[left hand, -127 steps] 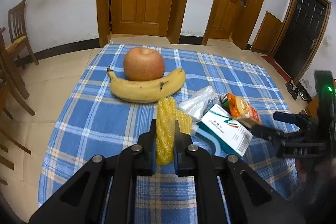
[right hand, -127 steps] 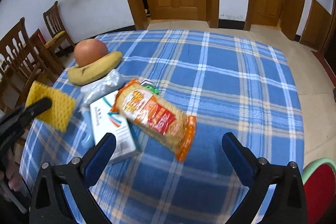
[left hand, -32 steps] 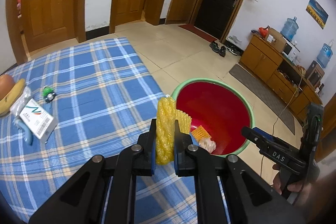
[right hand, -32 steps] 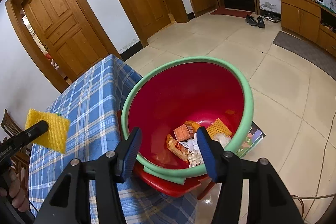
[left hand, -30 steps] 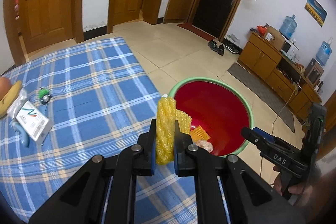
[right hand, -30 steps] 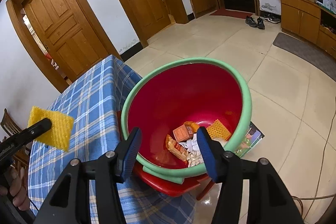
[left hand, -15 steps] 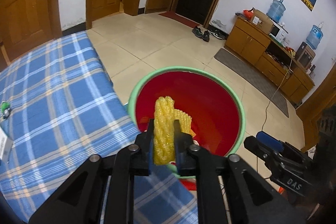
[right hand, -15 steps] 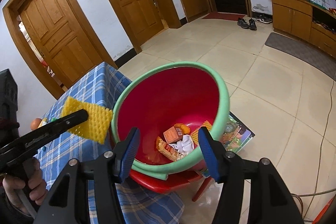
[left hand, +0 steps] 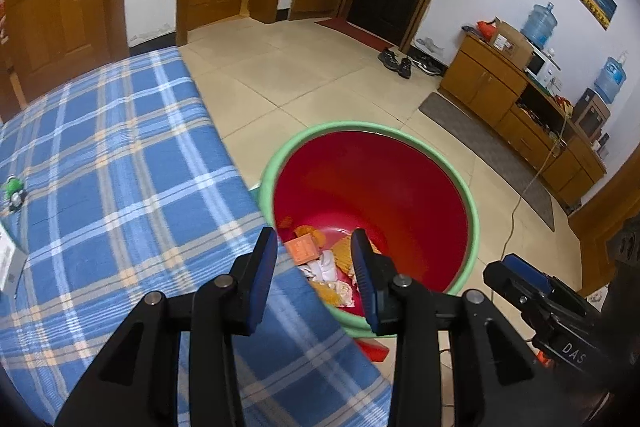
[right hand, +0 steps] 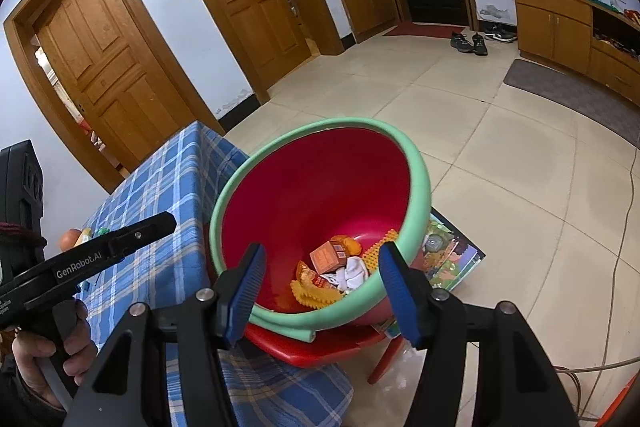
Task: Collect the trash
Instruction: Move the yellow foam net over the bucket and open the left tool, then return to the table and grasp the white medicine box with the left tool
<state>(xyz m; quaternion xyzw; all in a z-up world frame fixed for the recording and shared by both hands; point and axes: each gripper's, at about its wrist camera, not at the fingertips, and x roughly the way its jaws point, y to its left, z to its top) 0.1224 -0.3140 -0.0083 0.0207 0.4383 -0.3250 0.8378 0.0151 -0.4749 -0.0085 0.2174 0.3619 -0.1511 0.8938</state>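
Note:
A red bin with a green rim (left hand: 472, 211) (right hand: 420, 179) stands beside the blue plaid table (left hand: 120, 167). In it lie an orange box (right hand: 328, 257), white crumpled paper (right hand: 354, 277), a snack wrapper (right hand: 310, 277) and a yellow foam net (right hand: 316, 295) (left hand: 330, 291). My left gripper (left hand: 314, 243) hovers over the bin's near edge. Its jaws are opening and nothing is between them. My right gripper (right hand: 322, 259) also points into the bin, open and empty. It shows at the lower right of the left wrist view.
The bin rests on a red stool (right hand: 312, 347), with a picture book (right hand: 452, 255) on the floor behind it. A small green object (left hand: 14, 187) and a white box (left hand: 6, 259) lie far left on the table. A cable (left hand: 516, 211) crosses the tiles.
The yellow foam net has left the left gripper, whose jaws have parted, and it now lies in the bin. The left hand moved over the bin's edge. The right gripper kept still.

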